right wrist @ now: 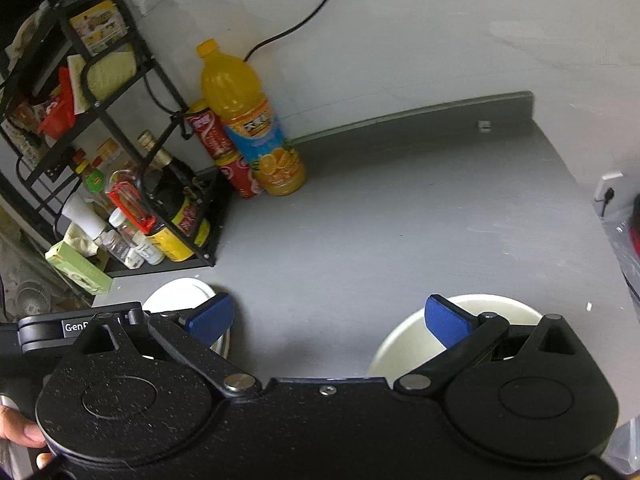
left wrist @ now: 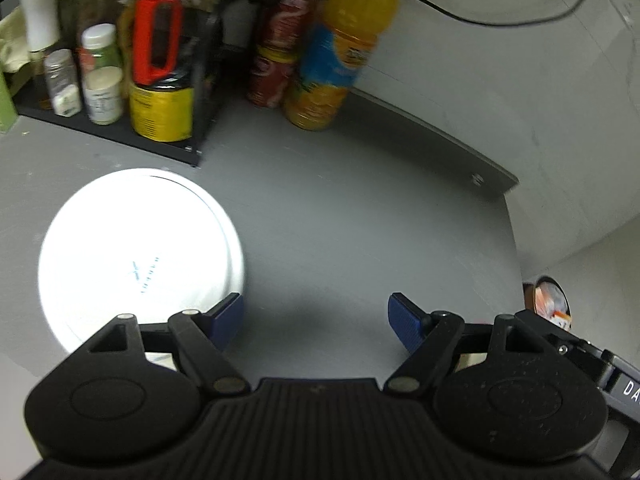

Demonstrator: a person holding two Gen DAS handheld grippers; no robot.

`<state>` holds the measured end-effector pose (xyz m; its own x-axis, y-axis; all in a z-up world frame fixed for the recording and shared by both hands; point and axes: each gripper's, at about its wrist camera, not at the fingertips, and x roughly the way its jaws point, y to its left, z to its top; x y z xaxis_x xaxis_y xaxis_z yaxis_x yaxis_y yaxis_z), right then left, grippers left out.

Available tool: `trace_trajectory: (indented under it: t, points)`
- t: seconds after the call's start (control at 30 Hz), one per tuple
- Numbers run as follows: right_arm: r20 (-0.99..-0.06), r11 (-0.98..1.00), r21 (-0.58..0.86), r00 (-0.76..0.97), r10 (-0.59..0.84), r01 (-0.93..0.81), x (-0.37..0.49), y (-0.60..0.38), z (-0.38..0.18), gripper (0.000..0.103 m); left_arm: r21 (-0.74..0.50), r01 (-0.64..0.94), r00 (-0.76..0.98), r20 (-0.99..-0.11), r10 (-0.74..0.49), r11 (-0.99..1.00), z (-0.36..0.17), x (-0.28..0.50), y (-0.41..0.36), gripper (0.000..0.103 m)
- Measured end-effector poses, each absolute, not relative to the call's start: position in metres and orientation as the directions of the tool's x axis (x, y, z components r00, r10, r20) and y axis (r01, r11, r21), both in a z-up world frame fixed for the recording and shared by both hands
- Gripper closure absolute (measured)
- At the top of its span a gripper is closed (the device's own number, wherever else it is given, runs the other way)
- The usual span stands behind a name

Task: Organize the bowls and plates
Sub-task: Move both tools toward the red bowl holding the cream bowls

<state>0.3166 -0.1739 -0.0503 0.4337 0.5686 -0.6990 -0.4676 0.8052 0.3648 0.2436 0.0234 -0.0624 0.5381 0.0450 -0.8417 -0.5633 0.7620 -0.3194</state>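
In the left wrist view, the left gripper point(left wrist: 316, 320) hung over the grey counter point(left wrist: 340, 220) with its blue-padded fingers point(left wrist: 404, 322) spread wide and nothing between them. A white plate point(left wrist: 136, 252) lay flat, face up, ahead and to the left of the claw, its near rim passing under the left pad. Being round, it showed no long axis. Farther ahead stood an orange juice bottle point(left wrist: 340, 52), upright, beside red cans point(left wrist: 276, 52) and a black rack point(left wrist: 120, 128) of condiment jars.

In the right wrist view, the right gripper point(right wrist: 328, 320) was likewise wide apart and empty. A white bowl point(right wrist: 404, 344) sat upright, mouth up, just under its right finger. The plate showed partly behind the left finger.
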Motion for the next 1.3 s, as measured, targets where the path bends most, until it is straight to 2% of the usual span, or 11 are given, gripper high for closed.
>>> trace_trajectory:
  t: [0.4,0.83,1.2,1.3]
  points:
    - [-0.708,0.847,0.38,0.473,0.525,-0.372,0.324,-0.224,-0.058,0.0,-0.343,-0.461,0.528,-0.847,-0.057,0.819,-0.069,0.282,-0.019,0.025]
    - [-0.763,0.915,0.354,0.505,0.403,-0.195,0.332,-0.28,-0.082,0.003,-0.353,-0.338,0.462,-0.87,-0.173,0.873,-0.087,0.326,-0.07,0.025]
    - [-0.81,0.922,0.376,0.449,0.376,-0.094,0.33,-0.301,-0.114,0.016,-0.327,-0.269,0.353,-0.909,-0.223,0.906,-0.115,0.348,-0.09,0.026]
    - [-0.823,0.92,0.386,0.424,0.378,-0.07,0.328,-0.303,-0.123,0.016,-0.329,-0.258,0.333,-0.913,-0.236,0.909,-0.121,0.351,-0.094,0.027]
